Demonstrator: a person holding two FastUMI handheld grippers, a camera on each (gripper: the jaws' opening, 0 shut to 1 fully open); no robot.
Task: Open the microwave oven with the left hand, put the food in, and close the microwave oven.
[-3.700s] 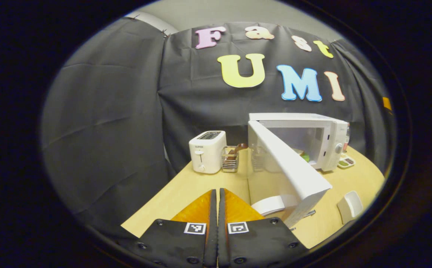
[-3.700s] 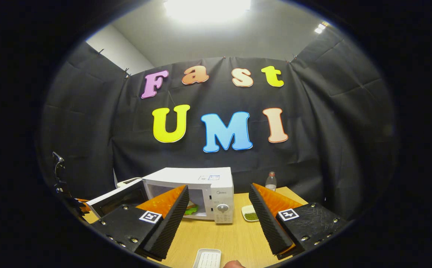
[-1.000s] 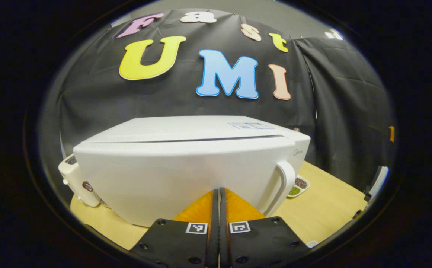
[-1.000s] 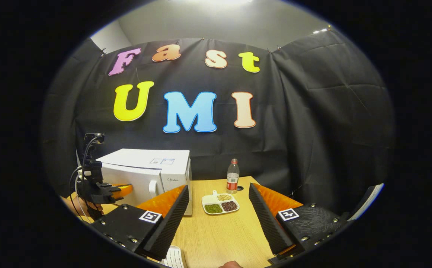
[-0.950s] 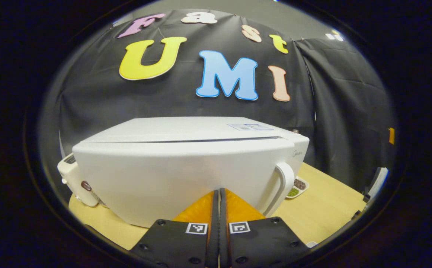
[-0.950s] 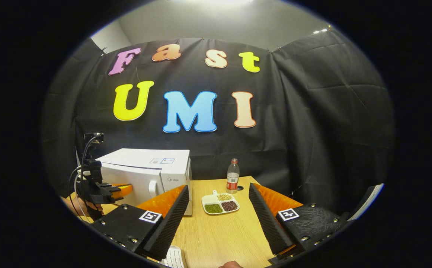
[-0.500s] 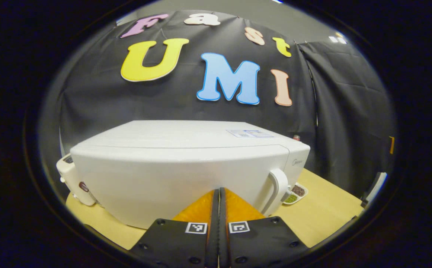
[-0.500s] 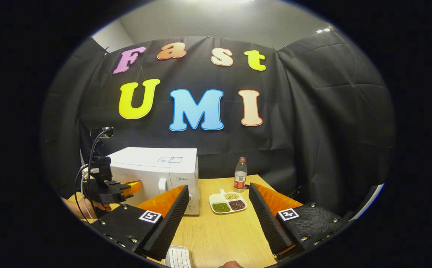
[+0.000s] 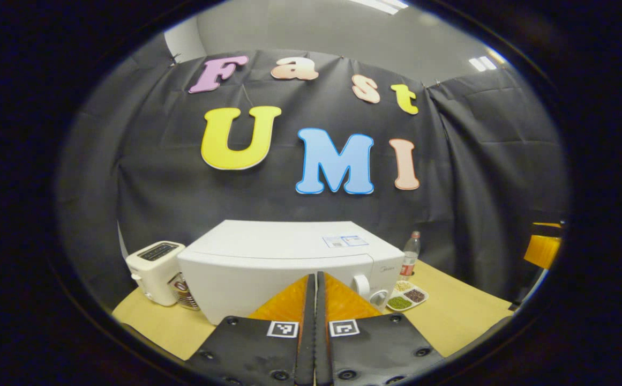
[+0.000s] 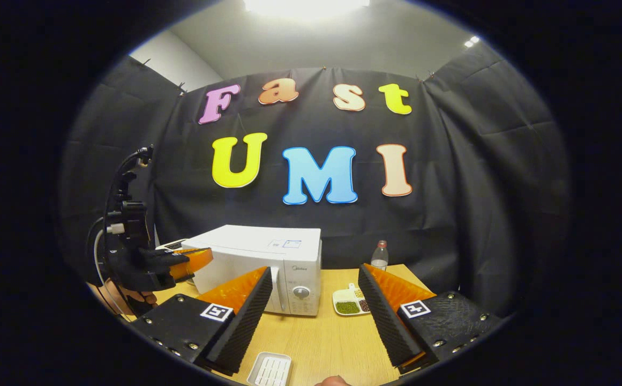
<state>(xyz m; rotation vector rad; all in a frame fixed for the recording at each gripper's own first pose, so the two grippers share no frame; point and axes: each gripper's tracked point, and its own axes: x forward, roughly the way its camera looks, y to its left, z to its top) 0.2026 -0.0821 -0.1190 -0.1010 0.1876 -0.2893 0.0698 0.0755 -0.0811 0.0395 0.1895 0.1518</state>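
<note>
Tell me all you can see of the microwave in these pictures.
The microwave is a white, smooth-looking box standing upright on the wooden table, its door shut. At the door's right edge is a vertical handle; beside it is a panel with a round knob. A label sits on its top. No tool touches it.

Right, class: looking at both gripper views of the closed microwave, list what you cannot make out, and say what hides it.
- Inside of the white box-shaped microwave: hidden by its shut door, both views; food unseen.
- Its door front, left gripper view: partly covered by the left tool.
- Contents of the white divided dish: too small to identify.
- White slotted tray: cut off by the edge, right gripper view.
</note>
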